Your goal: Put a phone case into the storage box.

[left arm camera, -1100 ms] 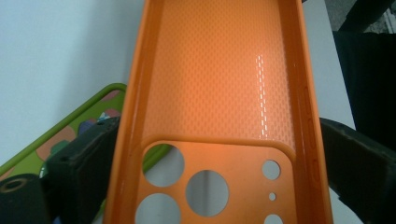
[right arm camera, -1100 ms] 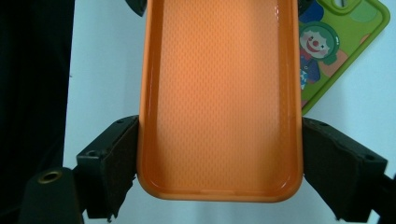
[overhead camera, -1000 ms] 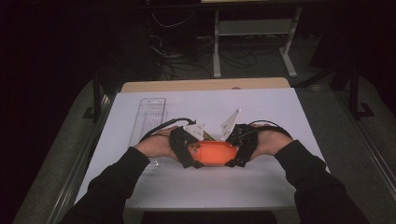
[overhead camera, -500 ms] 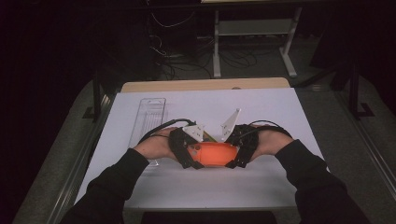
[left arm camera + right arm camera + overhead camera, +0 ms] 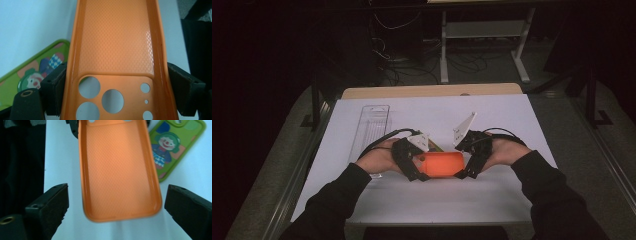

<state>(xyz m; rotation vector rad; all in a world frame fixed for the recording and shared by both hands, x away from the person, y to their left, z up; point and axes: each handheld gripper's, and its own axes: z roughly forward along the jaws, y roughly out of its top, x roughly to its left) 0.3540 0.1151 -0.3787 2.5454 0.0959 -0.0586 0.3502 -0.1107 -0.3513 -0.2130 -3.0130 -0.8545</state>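
White sheet [image 5: 492, 200] covers the table [image 5: 427, 90]; beyond it the room is dark, with cables and a white stand [image 5: 482, 35] on the floor. An orange case [image 5: 442, 164] sits low over the sheet between both grippers. The left gripper [image 5: 115, 100] clamps the case at its camera-hole end, jaws pressed on both long edges. The right gripper [image 5: 115, 212] is released, jaws spread clear of the other end. A green case [image 5: 175, 147] lies beside it, partly hidden in the high view. A clear tray [image 5: 369, 127] lies left, faint.
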